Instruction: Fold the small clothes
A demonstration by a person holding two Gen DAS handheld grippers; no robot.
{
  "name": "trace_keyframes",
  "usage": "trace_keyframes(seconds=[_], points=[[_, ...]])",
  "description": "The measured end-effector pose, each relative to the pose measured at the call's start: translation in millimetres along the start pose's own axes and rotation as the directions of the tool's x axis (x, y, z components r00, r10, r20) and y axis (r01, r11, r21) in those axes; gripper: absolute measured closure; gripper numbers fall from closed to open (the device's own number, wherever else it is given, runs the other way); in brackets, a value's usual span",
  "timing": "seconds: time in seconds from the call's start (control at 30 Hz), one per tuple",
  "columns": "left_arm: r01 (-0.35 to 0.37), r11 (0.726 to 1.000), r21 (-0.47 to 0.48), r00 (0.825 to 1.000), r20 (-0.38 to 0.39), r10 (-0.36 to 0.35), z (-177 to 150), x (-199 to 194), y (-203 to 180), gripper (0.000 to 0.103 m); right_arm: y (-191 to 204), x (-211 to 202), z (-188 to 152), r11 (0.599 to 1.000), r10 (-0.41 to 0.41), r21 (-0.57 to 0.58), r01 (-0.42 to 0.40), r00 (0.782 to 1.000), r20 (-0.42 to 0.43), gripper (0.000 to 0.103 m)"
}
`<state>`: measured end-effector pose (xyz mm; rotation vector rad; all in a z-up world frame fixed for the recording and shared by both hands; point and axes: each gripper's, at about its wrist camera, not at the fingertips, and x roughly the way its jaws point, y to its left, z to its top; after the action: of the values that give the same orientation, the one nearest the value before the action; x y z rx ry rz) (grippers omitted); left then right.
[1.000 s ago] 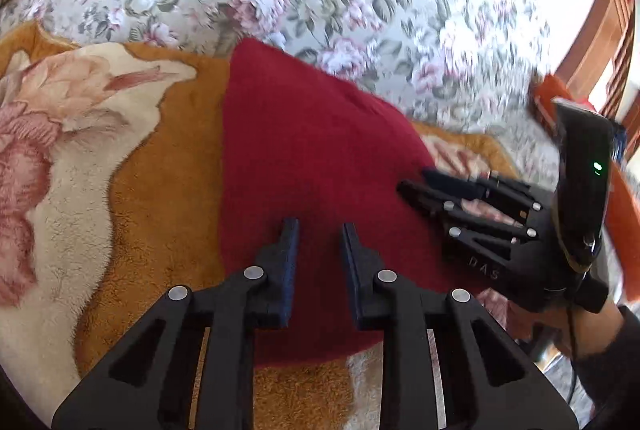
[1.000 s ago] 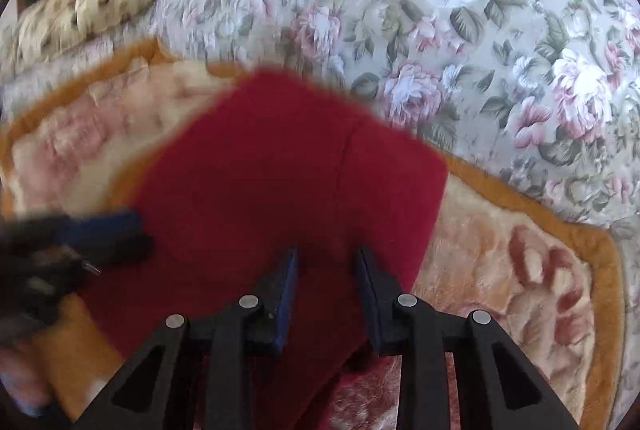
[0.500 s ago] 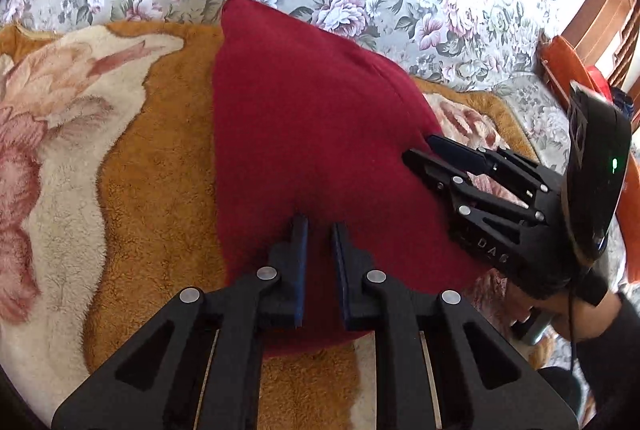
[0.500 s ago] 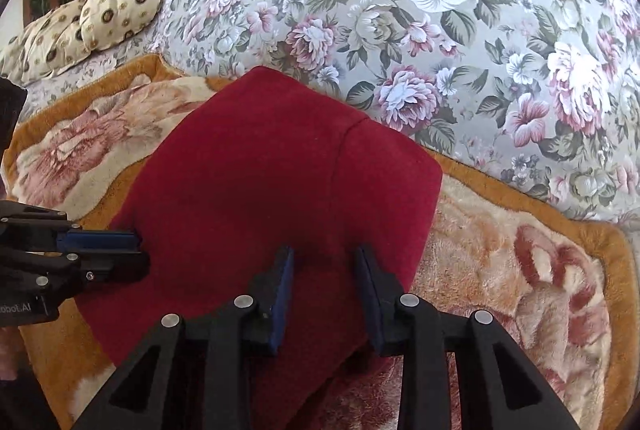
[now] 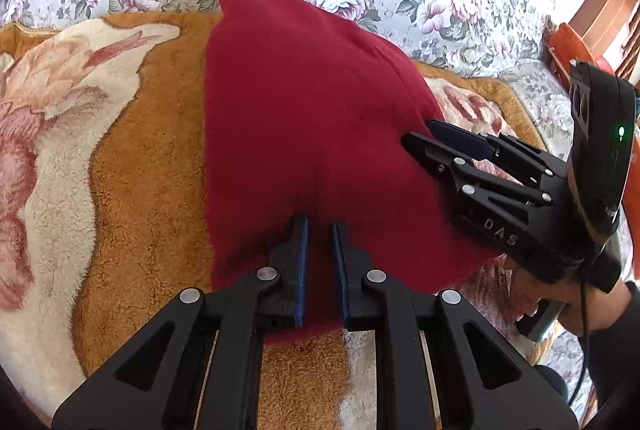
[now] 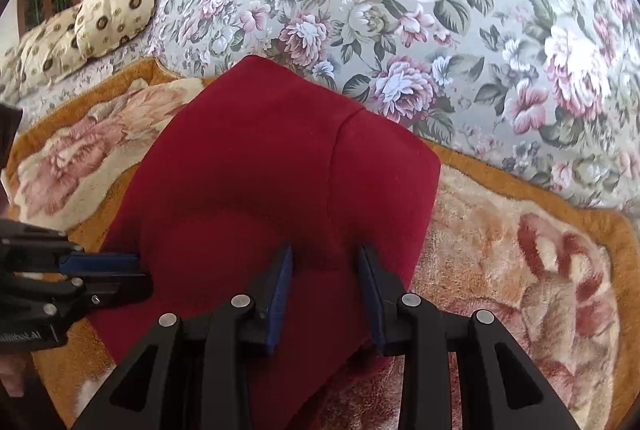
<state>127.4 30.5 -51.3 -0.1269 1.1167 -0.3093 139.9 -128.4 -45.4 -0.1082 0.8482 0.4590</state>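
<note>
A dark red garment (image 5: 300,109) lies folded flat on an orange and cream plush blanket (image 5: 140,149). My left gripper (image 5: 320,226) sits at the garment's near edge, its jaws narrow, with a pinch of red cloth pressed between the blue pads. In the right wrist view the red garment (image 6: 260,169) fills the middle, and the left gripper (image 6: 140,270) shows at its left edge. My right gripper (image 6: 324,254) is at the garment's near right part, jaws wider apart. Red cloth puckers between its pads. From the left wrist view the right gripper (image 5: 420,135) meets the garment's right edge.
A grey floral bedspread (image 6: 440,9) rises behind the plush blanket (image 6: 520,250). A spotted cream pillow (image 6: 116,9) lies at the far left. Wooden furniture (image 5: 616,1) and an orange object (image 5: 568,41) stand at the right. A person's hand (image 5: 560,306) holds the right gripper.
My left jaws have narrowed onto the red cloth at its near edge, and the left gripper has tipped a little. The right gripper has stayed at the garment's right side.
</note>
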Motion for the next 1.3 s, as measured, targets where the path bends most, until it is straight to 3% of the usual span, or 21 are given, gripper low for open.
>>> trace_keyframes(seconds=[0.23,0.43,0.53,0.63,0.8,0.93,1.0,1.03,1.1,1.17,1.2,1.27,1.3], points=[[-0.020,1.000,0.002,1.000,-0.009,0.020,1,2,-4,0.091,1,2,1,1.000,-0.013,0.003,0.013,1.000,-0.012,0.071],[-0.021,1.000,0.001,1.000,-0.015,0.021,1,-1,-3,0.091,10,-11,10,0.997,-0.080,0.021,0.081,0.996,-0.034,0.069],[-0.013,1.000,-0.013,1.000,0.007,0.013,-2,-2,0,0.091,8,-45,10,0.982,-0.096,0.158,0.100,0.995,-0.033,0.069],[-0.034,0.999,0.005,0.999,0.026,0.034,-5,-3,-3,0.091,12,-96,-9,0.958,-0.154,0.245,0.151,0.988,-0.006,0.068],[-0.075,0.997,0.005,0.996,0.051,0.075,-7,-4,-8,0.091,40,-148,-54,0.967,-0.170,0.201,0.158,0.985,0.041,0.068],[-0.077,0.996,-0.050,0.994,0.073,0.081,-8,-7,-5,0.091,56,-160,-83,0.957,-0.240,0.187,0.224,0.968,0.071,0.068],[-0.093,0.994,-0.055,0.992,0.086,0.097,-10,-8,-8,0.091,54,-166,-91,0.949,-0.245,0.230,0.217,0.965,0.098,0.068],[-0.100,0.994,-0.051,0.990,0.090,0.105,-11,-8,-10,0.091,53,-172,-93,0.939,-0.278,0.245,0.241,0.952,0.126,0.068],[-0.136,0.990,-0.037,0.986,0.097,0.139,-12,-9,-15,0.091,54,-175,-96,0.926,-0.324,0.248,0.285,0.937,0.134,0.068],[-0.167,0.985,-0.038,0.980,0.100,0.170,-11,-9,-19,0.089,52,-174,-96,0.926,-0.323,0.247,0.285,0.937,0.131,0.068],[-0.170,0.985,-0.040,0.980,0.101,0.174,-10,-9,-20,0.084,50,-174,-96,0.924,-0.326,0.252,0.287,0.936,0.130,0.068],[-0.143,0.989,-0.042,0.985,0.095,0.147,-9,-9,-25,0.063,48,-173,-96,0.924,-0.323,0.258,0.283,0.938,0.127,0.068],[-0.130,0.991,-0.033,0.987,0.090,0.132,-9,-8,-28,0.038,48,-173,-97,0.923,-0.324,0.261,0.284,0.938,0.125,0.068]])
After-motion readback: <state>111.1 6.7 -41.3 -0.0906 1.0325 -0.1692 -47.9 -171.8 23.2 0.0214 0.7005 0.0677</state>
